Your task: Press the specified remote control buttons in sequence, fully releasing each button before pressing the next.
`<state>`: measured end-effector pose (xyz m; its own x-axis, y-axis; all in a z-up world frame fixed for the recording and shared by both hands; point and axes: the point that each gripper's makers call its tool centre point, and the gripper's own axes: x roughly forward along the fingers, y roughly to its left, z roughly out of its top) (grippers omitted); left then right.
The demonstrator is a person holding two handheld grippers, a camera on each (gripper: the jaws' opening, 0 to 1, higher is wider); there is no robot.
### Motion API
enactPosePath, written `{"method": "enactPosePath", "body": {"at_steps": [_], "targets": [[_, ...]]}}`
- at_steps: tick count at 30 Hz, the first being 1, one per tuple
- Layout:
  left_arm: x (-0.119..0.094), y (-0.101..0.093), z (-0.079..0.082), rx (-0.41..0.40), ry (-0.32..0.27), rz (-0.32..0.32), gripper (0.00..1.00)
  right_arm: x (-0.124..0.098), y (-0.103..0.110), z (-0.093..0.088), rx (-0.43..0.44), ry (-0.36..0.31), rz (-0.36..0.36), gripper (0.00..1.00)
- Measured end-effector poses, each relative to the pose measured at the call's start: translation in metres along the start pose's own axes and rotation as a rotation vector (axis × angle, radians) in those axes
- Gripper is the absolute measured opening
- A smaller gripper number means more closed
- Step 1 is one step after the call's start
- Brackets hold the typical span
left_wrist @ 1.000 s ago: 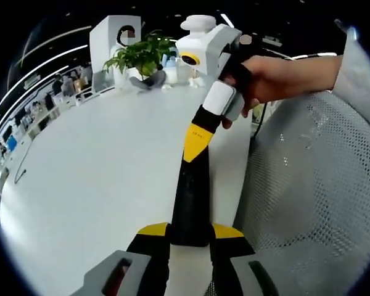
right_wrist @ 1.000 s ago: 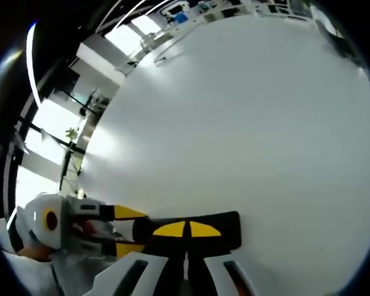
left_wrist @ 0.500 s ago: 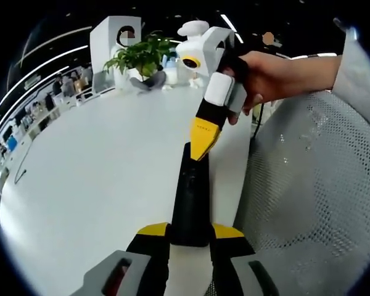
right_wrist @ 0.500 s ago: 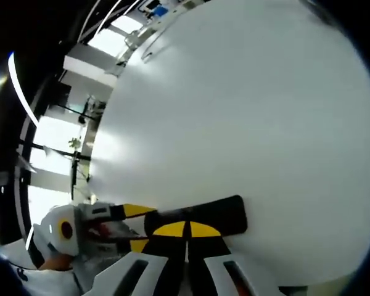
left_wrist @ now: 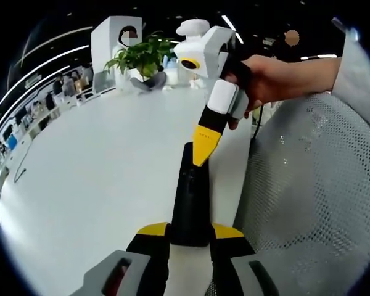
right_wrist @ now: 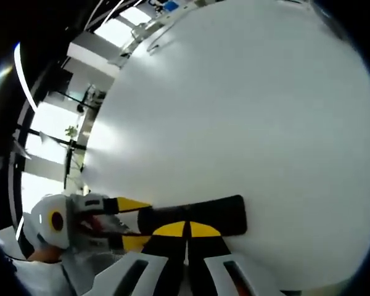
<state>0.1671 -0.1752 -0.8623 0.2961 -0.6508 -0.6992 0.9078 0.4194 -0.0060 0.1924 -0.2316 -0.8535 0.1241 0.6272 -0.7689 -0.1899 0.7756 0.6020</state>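
Remote control [left_wrist: 190, 200], black and slim, lies lengthwise on the white table [left_wrist: 98, 185], its near end clamped between the yellow-tipped jaws of the left gripper [left_wrist: 190, 233], which are closed on it from both sides. In the left gripper view the right gripper [left_wrist: 205, 148] comes down from above, held in a person's hand [left_wrist: 268, 77]; its yellow tips are pinched together into one point that sits at the far part of the remote, and whether it touches the surface I cannot tell. In the right gripper view the remote [right_wrist: 200, 213] runs crosswise just above that gripper's [right_wrist: 186, 231] own yellow tips, which meet with no gap, while the left gripper [right_wrist: 126, 222] holds the remote's end from the left. A white mesh chair back [left_wrist: 314, 197] stands beside the table edge. At the table's far side are a potted green plant [left_wrist: 142, 55] and a white box-shaped device [left_wrist: 111, 37].
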Motion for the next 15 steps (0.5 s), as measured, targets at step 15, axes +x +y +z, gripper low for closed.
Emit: {"method": "enactPosePath", "body": {"at_steps": [15], "targets": [[0.0001,-0.0002,-0.0004,-0.001,0.004,-0.004,0.24,-0.0005,0.0004,0.0007,0.083,-0.017,0.024,0.0]]}}
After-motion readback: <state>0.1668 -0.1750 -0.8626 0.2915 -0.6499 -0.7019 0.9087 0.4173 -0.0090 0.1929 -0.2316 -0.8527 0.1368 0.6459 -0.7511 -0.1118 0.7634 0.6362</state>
